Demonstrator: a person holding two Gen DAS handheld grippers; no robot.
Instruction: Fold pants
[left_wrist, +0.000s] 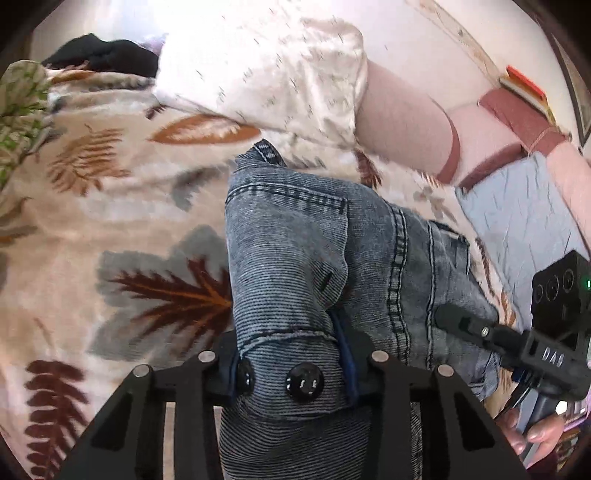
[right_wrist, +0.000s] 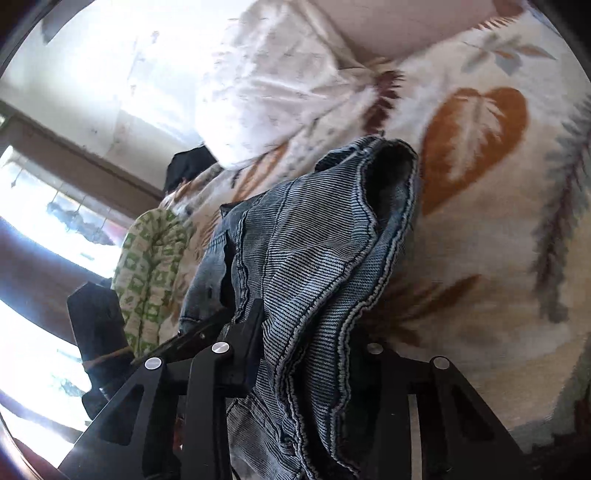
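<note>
Grey-blue denim pants lie bunched on a leaf-patterned blanket. In the left wrist view my left gripper is shut on the waistband, and two black buttons sit between its fingers. At the right of that view my right gripper bites another part of the denim, with a hand behind it. In the right wrist view my right gripper is shut on a thick bundle of the pants, stitched edges hanging between the fingers. The right finger is hidden by cloth.
A white pillow lies beyond the pants, with a black garment and a green-patterned cloth to the side. A pale blue sheet and pink cushions sit at the right. A bright window is at the left.
</note>
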